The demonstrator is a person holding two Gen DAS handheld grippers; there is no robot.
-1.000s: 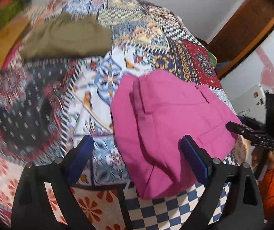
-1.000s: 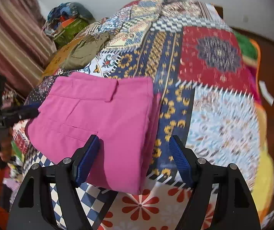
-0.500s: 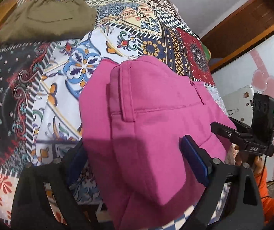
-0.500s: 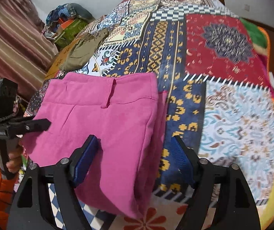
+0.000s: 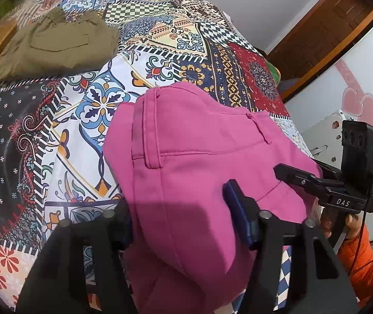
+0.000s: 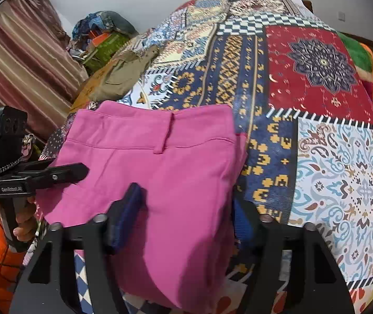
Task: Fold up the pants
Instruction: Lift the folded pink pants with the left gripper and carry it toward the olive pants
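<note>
Folded pink pants (image 5: 186, 162) lie on the patchwork bedspread, waistband away from me; they also show in the right wrist view (image 6: 160, 162). My left gripper (image 5: 183, 225) straddles the near left edge of the pants, its jaws partly closed around the thick fold; the left finger is hidden behind cloth. My right gripper (image 6: 183, 214) straddles the near right edge in the same way. Each gripper shows in the other's view, at the pants' side (image 5: 325, 185), (image 6: 37, 175).
Folded olive-green pants (image 5: 53, 44) lie at the far left of the bedspread (image 5: 63, 110). A pile of bags and clothes (image 6: 100, 39) and a striped curtain (image 6: 16, 60) stand beyond the bed. A wooden door frame (image 5: 325, 28) is at the right.
Both grippers have moved forward onto the near end of the pink pants and their jaws have narrowed around the folded cloth.
</note>
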